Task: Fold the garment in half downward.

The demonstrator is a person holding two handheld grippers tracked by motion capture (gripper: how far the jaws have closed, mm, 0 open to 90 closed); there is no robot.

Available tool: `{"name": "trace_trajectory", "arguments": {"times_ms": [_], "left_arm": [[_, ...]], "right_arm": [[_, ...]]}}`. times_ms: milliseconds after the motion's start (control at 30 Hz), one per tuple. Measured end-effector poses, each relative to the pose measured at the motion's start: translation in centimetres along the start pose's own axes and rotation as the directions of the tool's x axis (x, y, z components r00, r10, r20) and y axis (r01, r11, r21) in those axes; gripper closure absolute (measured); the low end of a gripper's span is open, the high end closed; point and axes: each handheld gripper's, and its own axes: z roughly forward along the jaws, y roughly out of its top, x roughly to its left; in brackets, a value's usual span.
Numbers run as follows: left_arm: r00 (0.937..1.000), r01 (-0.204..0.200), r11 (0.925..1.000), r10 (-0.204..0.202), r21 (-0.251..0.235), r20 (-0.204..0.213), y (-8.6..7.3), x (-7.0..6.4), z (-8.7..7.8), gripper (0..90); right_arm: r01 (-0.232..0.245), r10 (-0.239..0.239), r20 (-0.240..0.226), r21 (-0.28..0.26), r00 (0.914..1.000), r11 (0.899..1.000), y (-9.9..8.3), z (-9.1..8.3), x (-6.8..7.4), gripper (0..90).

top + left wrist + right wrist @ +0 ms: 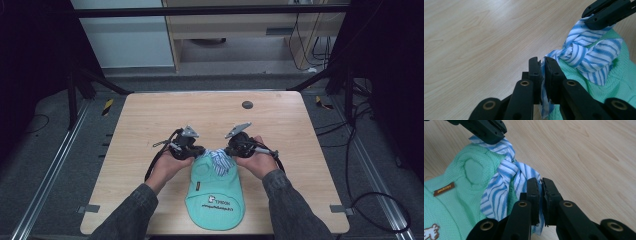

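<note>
A mint-green knitted garment (216,192) lies flat near the table's front edge, with a white print on it. At its far end a blue-and-white striped cloth (218,161) is knotted. My left gripper (196,150) is shut on one end of that striped cloth (584,53); my right gripper (232,149) is shut on the other end (506,180). In the left gripper view my left gripper (543,67) pinches the cloth, and the other gripper's jaws clamp it at the top right. The right gripper (541,185) holds its end beside the green knit (456,202).
The wooden table (150,120) has a small dark round disc (247,104) near its far edge. Black frame legs stand at both far corners, cables lie on the floor at the right, and a wooden cabinet is behind the table.
</note>
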Motion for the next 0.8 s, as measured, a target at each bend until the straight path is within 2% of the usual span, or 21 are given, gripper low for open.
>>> {"name": "trace_trajectory", "arguments": {"times_ms": [300,500,633,800], "left_arm": [[0.9995,-0.031,0.9995,0.031,-0.01,0.007,1.2,0.7,-0.8,84.2],[0.9986,-0.052,0.9984,0.052,-0.021,0.001,2.6,1.3,-1.4,84.2],[0.998,-0.063,0.9975,0.062,-0.033,-0.011,3.4,1.4,-1.7,84.2],[0.995,-0.096,0.9953,0.096,-0.009,-0.029,4.4,1.3,-1.7,84.2]], "right_arm": [[0.033,-0.033,0.001,-0.012,0.9995,0.999,0.8,-0.8,-0.4,84.9],[0.06,-0.059,0.013,-0.022,0.9981,0.998,1.9,-1.2,-1.3,84.9],[0.05,-0.049,0.014,-0.041,0.9987,0.998,2.3,-1.4,-2.1,84.9],[0.052,-0.05,0.028,-0.049,0.9983,0.997,2.6,-1.7,-2.3,84.9]]}}
